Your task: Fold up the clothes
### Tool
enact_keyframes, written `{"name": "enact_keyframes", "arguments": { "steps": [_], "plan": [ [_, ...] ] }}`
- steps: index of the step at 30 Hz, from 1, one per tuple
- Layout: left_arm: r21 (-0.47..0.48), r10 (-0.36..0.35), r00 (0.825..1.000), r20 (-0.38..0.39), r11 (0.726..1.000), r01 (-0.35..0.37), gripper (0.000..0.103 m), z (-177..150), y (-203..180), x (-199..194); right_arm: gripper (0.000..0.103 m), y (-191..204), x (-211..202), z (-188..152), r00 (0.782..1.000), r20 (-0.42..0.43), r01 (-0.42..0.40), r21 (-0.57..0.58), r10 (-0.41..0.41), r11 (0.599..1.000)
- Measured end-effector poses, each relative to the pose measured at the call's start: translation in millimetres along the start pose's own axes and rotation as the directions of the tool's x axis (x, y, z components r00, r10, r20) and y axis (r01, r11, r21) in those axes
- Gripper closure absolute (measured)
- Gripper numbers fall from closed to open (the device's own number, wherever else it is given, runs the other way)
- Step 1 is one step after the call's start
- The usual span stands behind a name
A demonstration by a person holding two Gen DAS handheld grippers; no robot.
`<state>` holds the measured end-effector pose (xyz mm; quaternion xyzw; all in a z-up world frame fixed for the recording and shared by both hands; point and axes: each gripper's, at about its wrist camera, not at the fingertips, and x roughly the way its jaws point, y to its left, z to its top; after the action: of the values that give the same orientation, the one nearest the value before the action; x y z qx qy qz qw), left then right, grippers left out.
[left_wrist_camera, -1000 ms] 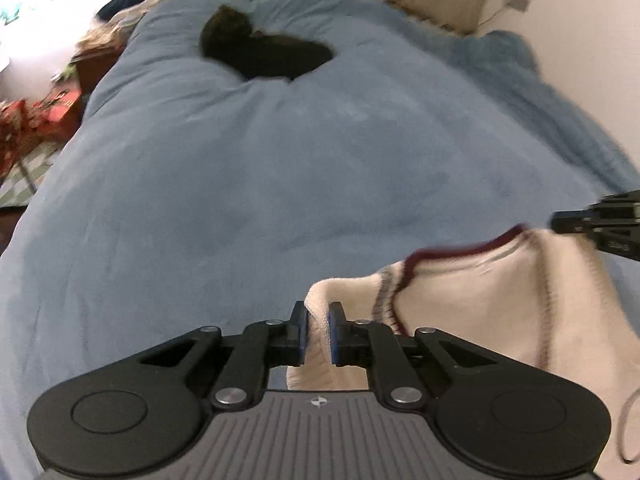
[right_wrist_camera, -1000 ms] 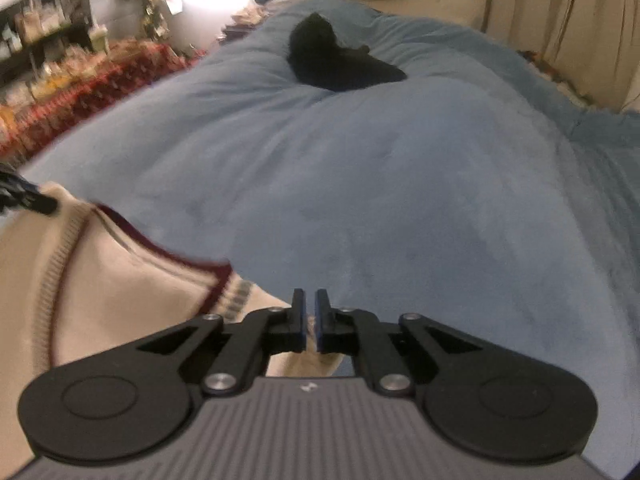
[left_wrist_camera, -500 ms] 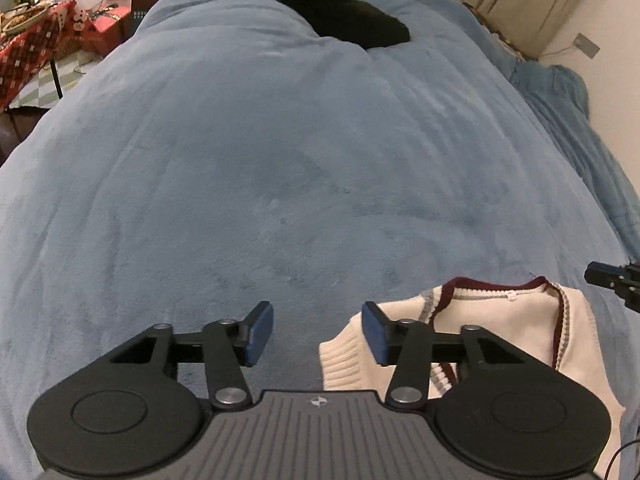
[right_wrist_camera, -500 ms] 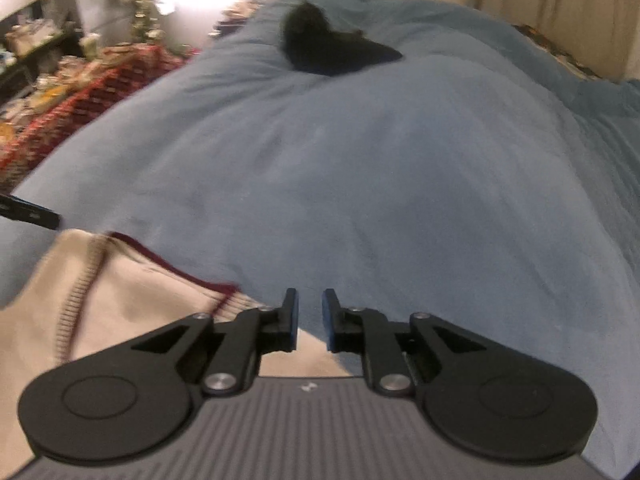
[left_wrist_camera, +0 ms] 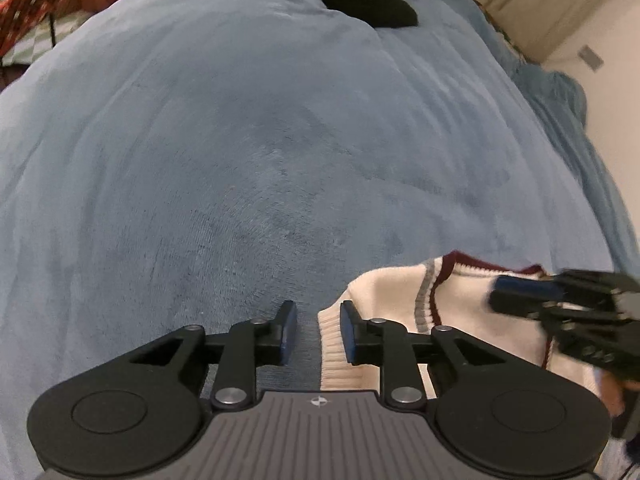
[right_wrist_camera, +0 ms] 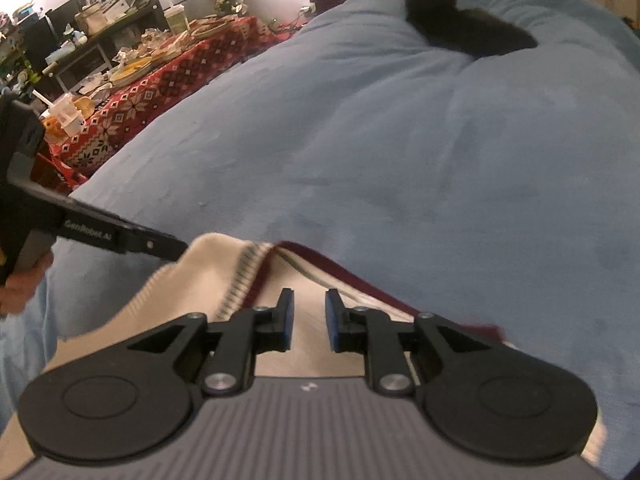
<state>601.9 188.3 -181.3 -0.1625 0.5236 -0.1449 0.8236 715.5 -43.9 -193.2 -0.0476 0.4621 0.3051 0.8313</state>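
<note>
Knit vest point(left_wrist_camera: 472, 312) lying soft and limp at bed's point(left_wrist_camera: 280, 160) near edge, both grippers point(left_wrist_camera: 315, 330) point(right_wrist_camera: 309, 320) hovering narrowly parted, empty; ribbed trim looking the surest hold.

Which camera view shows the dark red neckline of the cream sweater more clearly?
The left wrist view: the cream sweater lies there in sharp focus, its dark red neckline and grey stripe distinct. In the right wrist view the neckline is blurred and partly hidden behind the right gripper.
</note>
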Motion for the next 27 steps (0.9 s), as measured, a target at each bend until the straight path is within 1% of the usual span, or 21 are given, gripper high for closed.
{"name": "enact_keyframes", "arguments": {
  "steps": [2, 4, 6, 8, 9, 10, 11, 14, 16, 18, 19, 20, 22, 23, 24, 25, 26, 27],
  "plan": [
    [-0.028, -0.021, 1.000, 0.006, 0.999, 0.021, 0.075, -1, 4, -2, 0.077, 2, 14, 6, 1.000, 0.000, -0.013, 0.036, 0.013, 0.999],
    [-0.044, -0.033, 0.999, 0.002, 0.998, 0.033, 0.075, -2, 7, -1, 0.072, 4, 25, 12, 1.000, -0.002, -0.029, 0.072, 0.029, 0.997],
    [-0.059, -0.041, 0.999, -0.001, 0.997, 0.040, 0.074, -3, 9, 0, 0.072, 4, 38, 14, 0.999, -0.007, -0.040, 0.101, 0.041, 0.994],
    [-0.074, -0.050, 0.999, 0.004, 0.996, 0.050, 0.076, -3, 9, 1, 0.082, 6, 47, 16, 0.999, -0.011, -0.049, 0.110, 0.051, 0.993],
    [-0.071, -0.053, 0.999, 0.008, 0.996, 0.054, 0.079, -3, 7, 1, 0.097, 7, 51, 16, 0.999, -0.014, -0.046, 0.106, 0.048, 0.993],
    [-0.061, -0.054, 0.998, 0.013, 0.997, 0.055, 0.090, -3, 4, 2, 0.100, 8, 54, 16, 0.999, -0.016, -0.036, 0.097, 0.038, 0.995],
    [-0.046, -0.041, 0.999, 0.027, 0.998, 0.043, 0.103, -3, 2, 1, 0.101, 9, 53, 16, 0.999, -0.011, -0.028, 0.090, 0.030, 0.996],
    [0.011, 0.032, 0.995, 0.097, 0.999, -0.033, 0.103, -3, -6, -10, 0.102, 11, 46, 16, 1.000, 0.011, -0.012, 0.069, 0.011, 0.998],
    [0.046, 0.078, 0.986, 0.145, 0.995, -0.086, 0.103, -2, -11, -17, 0.102, 12, 37, 18, 0.999, 0.029, 0.018, 0.031, -0.018, 0.999],
    [0.079, 0.122, 0.973, 0.194, 0.987, -0.140, 0.103, -1, -17, -24, 0.102, 13, 32, 19, 0.999, 0.034, 0.040, 0.001, -0.040, 0.999],
    [0.076, 0.130, 0.971, 0.201, 0.986, -0.148, 0.103, 0, -15, -26, 0.102, 12, 33, 19, 0.999, 0.027, 0.047, -0.005, -0.047, 0.999],
    [0.055, 0.117, 0.975, 0.187, 0.990, -0.129, 0.103, 1, -10, -26, 0.102, 11, 35, 19, 0.999, 0.014, 0.052, -0.006, -0.052, 0.999],
    [0.004, 0.041, 0.992, 0.121, 0.999, -0.041, 0.103, 3, 0, -20, 0.102, 9, 41, 18, 0.998, -0.009, 0.060, -0.009, -0.061, 0.998],
    [-0.016, 0.014, 0.996, 0.085, 1.000, -0.013, 0.103, 2, 3, -16, 0.102, 8, 43, 18, 0.998, -0.014, 0.062, -0.007, -0.062, 0.998],
    [-0.033, -0.007, 0.999, 0.054, 0.999, 0.008, 0.102, 0, 5, -12, 0.102, 7, 45, 17, 0.998, -0.018, 0.062, 0.000, -0.062, 0.998],
    [-0.046, -0.023, 0.999, 0.035, 0.999, 0.025, 0.096, -2, 6, -10, 0.102, 6, 47, 17, 0.998, -0.020, 0.061, 0.006, -0.061, 0.998],
    [-0.057, -0.034, 0.999, 0.025, 0.998, 0.035, 0.093, -4, 7, -10, 0.102, 5, 48, 16, 0.998, -0.022, 0.059, 0.009, -0.059, 0.998],
    [-0.069, -0.044, 0.999, 0.017, 0.997, 0.046, 0.093, -6, 8, -9, 0.102, 4, 49, 16, 0.998, -0.024, 0.057, 0.013, -0.057, 0.998]
  ]
}}
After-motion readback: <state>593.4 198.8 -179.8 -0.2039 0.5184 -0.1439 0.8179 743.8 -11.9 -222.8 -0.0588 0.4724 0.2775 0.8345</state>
